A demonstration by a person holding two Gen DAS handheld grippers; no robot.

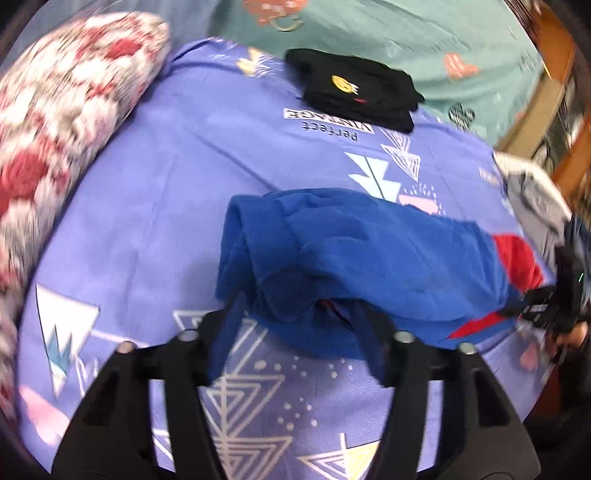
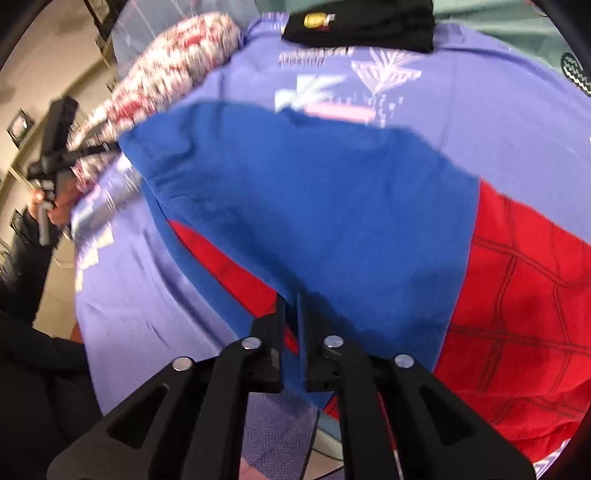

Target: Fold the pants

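pants (image 2: 314, 206) blue/red, bunched on purple sheet (image 1: 147, 192) printed "perfect vintage". left gripper (image 1: 295, 314) jaws wide, nothing pinched. right gripper (image 2: 293, 306) clamped on pants edge.

The flowery pillow (image 1: 70, 122) is smeared with blur, and the left edge of the left wrist view cuts it off. In the right wrist view the pillow (image 2: 173, 70) is blurred too.

The blue and red pants (image 2: 332, 221) run off the right edge there, so their far end cannot be seen. The tips of the right gripper (image 2: 293, 314) sink into blue cloth, so the pads are hidden.

The black folded garment (image 2: 362, 26) is cut by the top edge. Its small yellow badge is too tiny to read.

The left gripper (image 2: 55, 147) is small and blurry at the left side; its jaws cannot be made out there.
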